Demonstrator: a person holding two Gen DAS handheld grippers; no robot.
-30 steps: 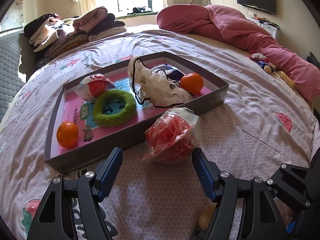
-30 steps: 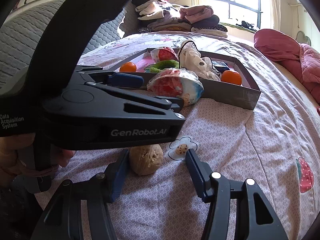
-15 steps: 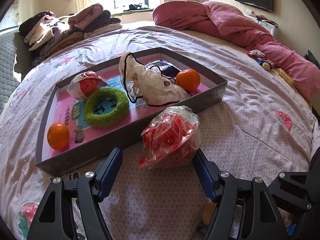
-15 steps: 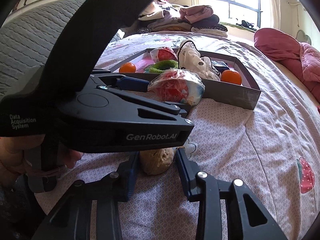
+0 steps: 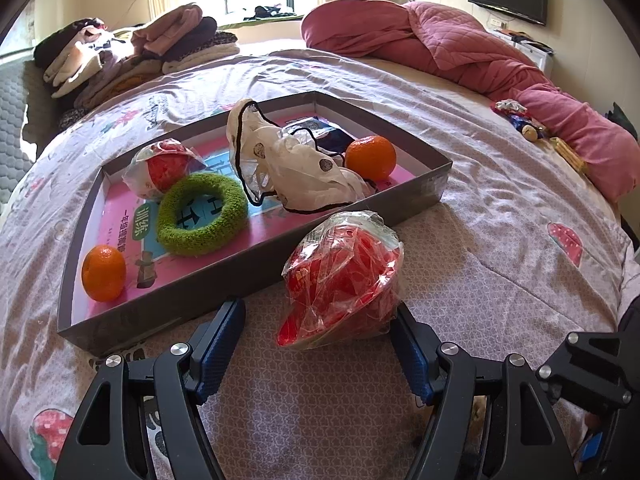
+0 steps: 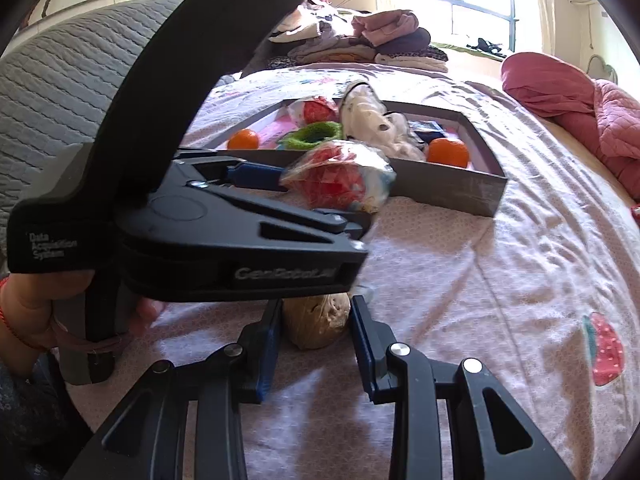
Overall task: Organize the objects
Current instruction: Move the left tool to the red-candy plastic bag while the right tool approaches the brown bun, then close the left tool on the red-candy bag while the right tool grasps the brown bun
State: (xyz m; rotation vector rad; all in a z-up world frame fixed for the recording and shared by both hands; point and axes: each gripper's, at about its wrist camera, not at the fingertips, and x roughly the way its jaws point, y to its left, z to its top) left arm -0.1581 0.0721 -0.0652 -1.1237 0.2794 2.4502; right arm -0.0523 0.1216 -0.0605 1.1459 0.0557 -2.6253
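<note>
A red ball in a clear plastic bag (image 5: 344, 280) lies on the bedspread against the front wall of a grey tray (image 5: 424, 190). My left gripper (image 5: 316, 322) is open, with its fingers on either side of the bag's near end. The tray holds two oranges (image 5: 103, 273), a green ring (image 5: 201, 213), another bagged red ball (image 5: 164, 168) and a white spotted cloth (image 5: 288, 160). My right gripper (image 6: 316, 324) is shut on a tan lumpy ball (image 6: 316, 322) just below the left gripper's body (image 6: 192, 216). The bagged ball also shows in the right wrist view (image 6: 340, 178).
Folded clothes (image 5: 132, 52) are stacked at the far left of the bed. A pink quilt (image 5: 460, 52) runs along the far right, with small toys (image 5: 520, 120) beside it. A grey padded headboard (image 6: 60, 64) stands to the left.
My right gripper's fingers have closed in from wide open onto the tan ball. My left gripper has moved forward, so the bagged ball now sits between its fingers.
</note>
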